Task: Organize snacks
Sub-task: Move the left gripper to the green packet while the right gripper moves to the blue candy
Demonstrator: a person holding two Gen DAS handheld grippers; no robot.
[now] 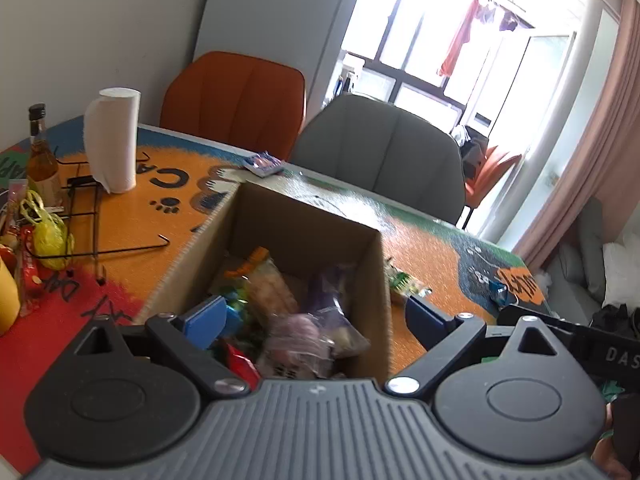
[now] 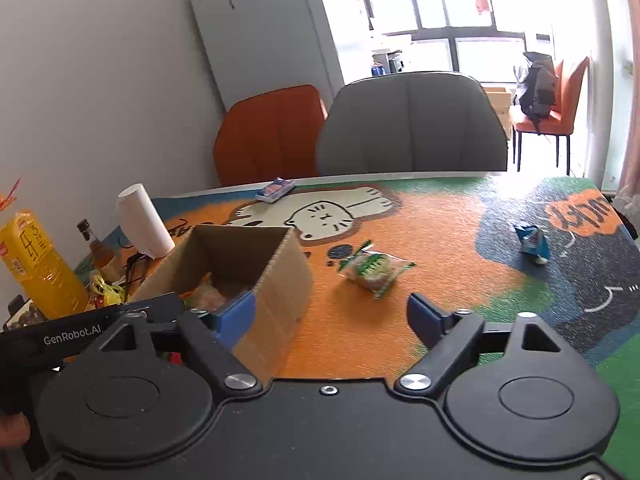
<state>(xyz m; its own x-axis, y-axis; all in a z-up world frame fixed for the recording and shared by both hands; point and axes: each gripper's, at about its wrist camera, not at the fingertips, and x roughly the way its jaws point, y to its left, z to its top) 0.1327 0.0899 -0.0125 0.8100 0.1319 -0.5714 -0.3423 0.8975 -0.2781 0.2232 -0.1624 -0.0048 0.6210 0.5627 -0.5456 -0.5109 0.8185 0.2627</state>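
Right wrist view: cardboard box (image 2: 256,276) beside green snack packet (image 2: 374,268).

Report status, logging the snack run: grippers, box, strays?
Left gripper open, empty, over cardboard box. Right gripper open, empty. Green snack, blue packet loose. Path clear.

Your left gripper (image 1: 316,320) and right gripper (image 2: 332,314) are black, with blue pads (image 1: 208,318), silver screws (image 2: 240,381), white "GenRobot.AI" lettering (image 2: 72,338).

Open cardboard box (image 2: 276,276) holds mixed snack packets (image 1: 280,304) — beside it lies a green-edged packet (image 2: 374,268), a blue one (image 2: 532,242) farther off.
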